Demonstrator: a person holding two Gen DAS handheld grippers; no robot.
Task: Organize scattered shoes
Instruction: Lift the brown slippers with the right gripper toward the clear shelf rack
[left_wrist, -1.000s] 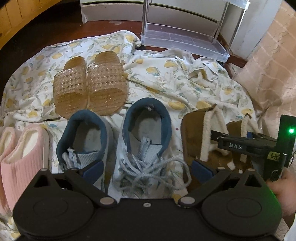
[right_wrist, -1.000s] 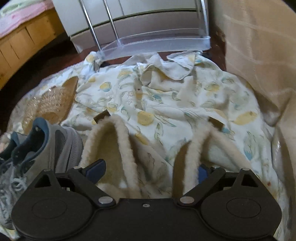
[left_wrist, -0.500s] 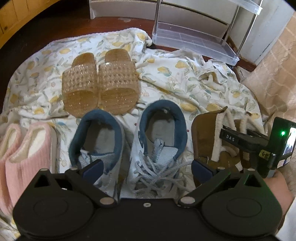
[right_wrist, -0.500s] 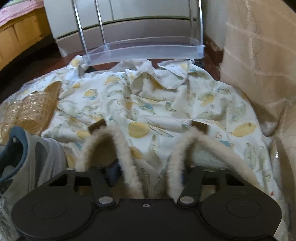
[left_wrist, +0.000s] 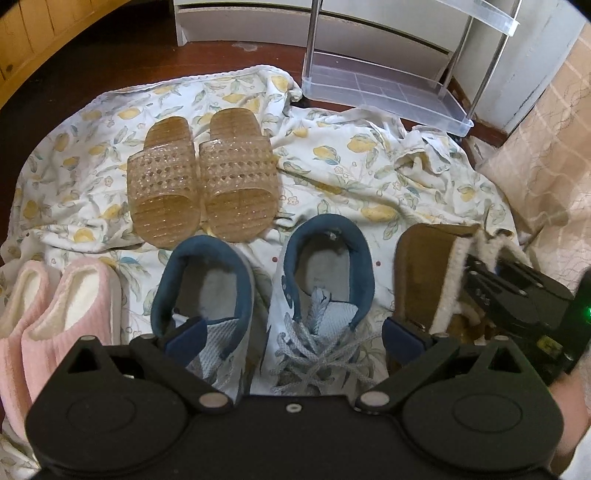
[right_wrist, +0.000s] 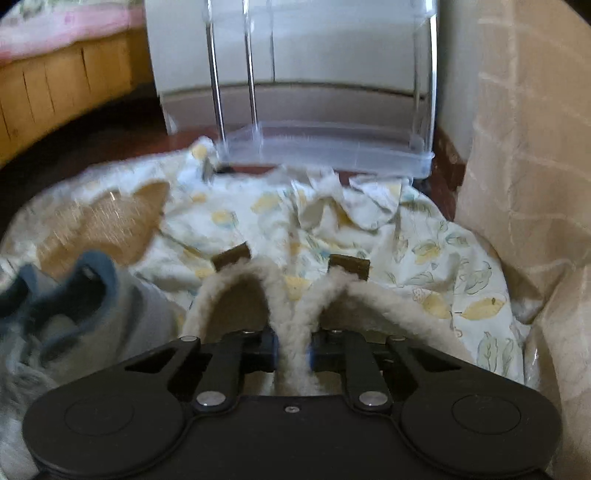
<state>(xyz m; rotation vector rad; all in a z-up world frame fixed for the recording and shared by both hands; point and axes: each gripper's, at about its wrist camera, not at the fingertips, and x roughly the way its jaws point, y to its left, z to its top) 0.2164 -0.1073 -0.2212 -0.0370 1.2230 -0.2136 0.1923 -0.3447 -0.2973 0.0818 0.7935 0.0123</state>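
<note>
Right gripper (right_wrist: 291, 354) pinching fleecy inner edges of two brown fleece-lined slippers (right_wrist: 236, 295), lower centre of frame; left gripper (left_wrist: 291, 332) spread above grey laced sneakers (left_wrist: 321, 295). Likely next: carrying slippers to clear plastic rack (right_wrist: 325, 147), upper centre.

Shoes (left_wrist: 317, 295) on lemon-print sheet (left_wrist: 369, 173)

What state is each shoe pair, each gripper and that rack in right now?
Left gripper: open, holding nothing.
Right gripper: shut on fleece slippers, pinching both inner edges.
Sneakers: side by side, laced.
Clear sandals: paired.
Pink slippers: paired.
Rack: bottom shelf empty.
</note>
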